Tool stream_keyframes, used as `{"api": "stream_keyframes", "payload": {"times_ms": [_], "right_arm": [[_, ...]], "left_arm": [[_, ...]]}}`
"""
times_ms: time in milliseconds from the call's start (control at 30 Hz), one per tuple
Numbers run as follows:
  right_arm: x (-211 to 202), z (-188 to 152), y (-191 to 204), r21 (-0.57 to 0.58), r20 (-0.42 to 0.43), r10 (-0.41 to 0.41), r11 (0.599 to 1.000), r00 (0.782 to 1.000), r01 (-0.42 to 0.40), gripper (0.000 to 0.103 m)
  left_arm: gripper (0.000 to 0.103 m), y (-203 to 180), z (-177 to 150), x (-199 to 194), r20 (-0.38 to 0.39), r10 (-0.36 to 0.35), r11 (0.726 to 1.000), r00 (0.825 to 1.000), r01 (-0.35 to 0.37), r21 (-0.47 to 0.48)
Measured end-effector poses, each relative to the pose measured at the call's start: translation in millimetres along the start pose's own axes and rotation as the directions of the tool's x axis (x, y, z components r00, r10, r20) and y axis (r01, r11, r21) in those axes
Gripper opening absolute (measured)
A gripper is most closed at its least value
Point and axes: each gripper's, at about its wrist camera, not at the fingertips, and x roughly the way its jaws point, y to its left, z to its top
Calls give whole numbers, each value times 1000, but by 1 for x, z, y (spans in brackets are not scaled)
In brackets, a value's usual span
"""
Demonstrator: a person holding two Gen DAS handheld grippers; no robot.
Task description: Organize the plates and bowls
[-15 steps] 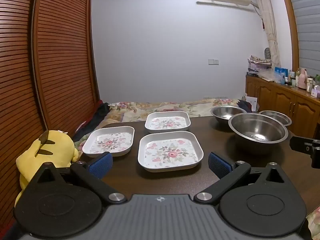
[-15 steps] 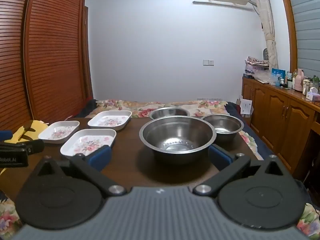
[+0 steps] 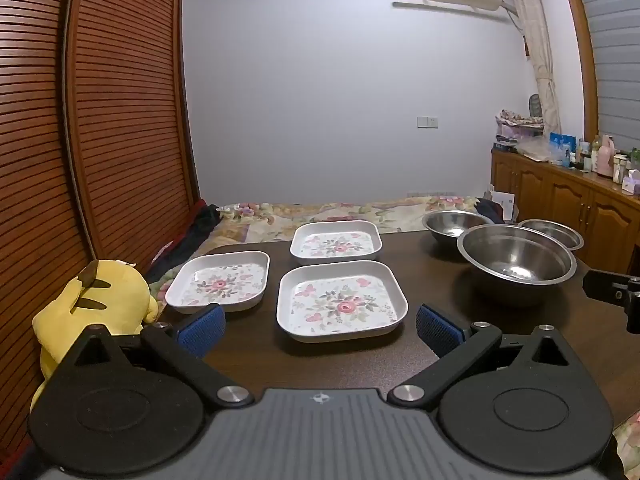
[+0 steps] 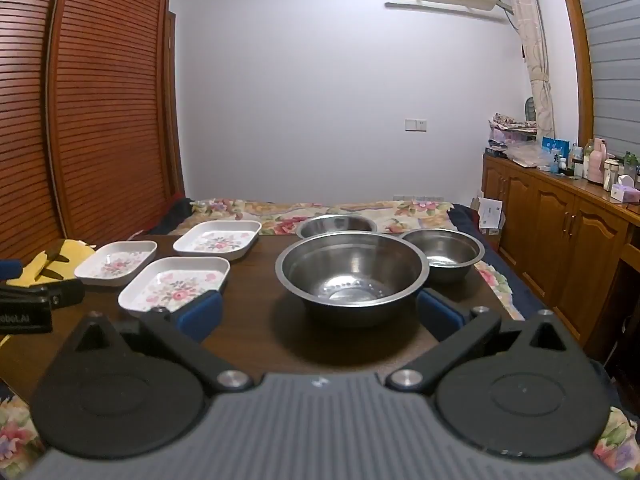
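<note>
1. The left gripper [image 3: 320, 326] is held wide open above the near edge of the dark table [image 3: 440, 276] — nothing is gripped.
2. The nearest floral plate [image 3: 342, 300] is seen just ahead of it; two more plates [image 3: 219, 282] [image 3: 336, 240] are set beside and behind.
3. The right gripper [image 4: 320, 312] is likewise spread wide and empty, with the large steel bowl [image 4: 352, 276] seen between its fingers.
4. Two smaller bowls [image 4: 442, 252] [image 4: 336, 226] are placed behind the large one.
</note>
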Motion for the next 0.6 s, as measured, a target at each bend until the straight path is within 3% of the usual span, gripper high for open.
{"api": "stream_keyframes", "payload": {"times_ms": [600], "right_arm": [[-1, 2, -4, -1, 2, -3, 1000, 1000, 3, 103]], "left_arm": [[103, -1, 0, -4, -1, -2, 1000, 1000, 2, 4]]}}
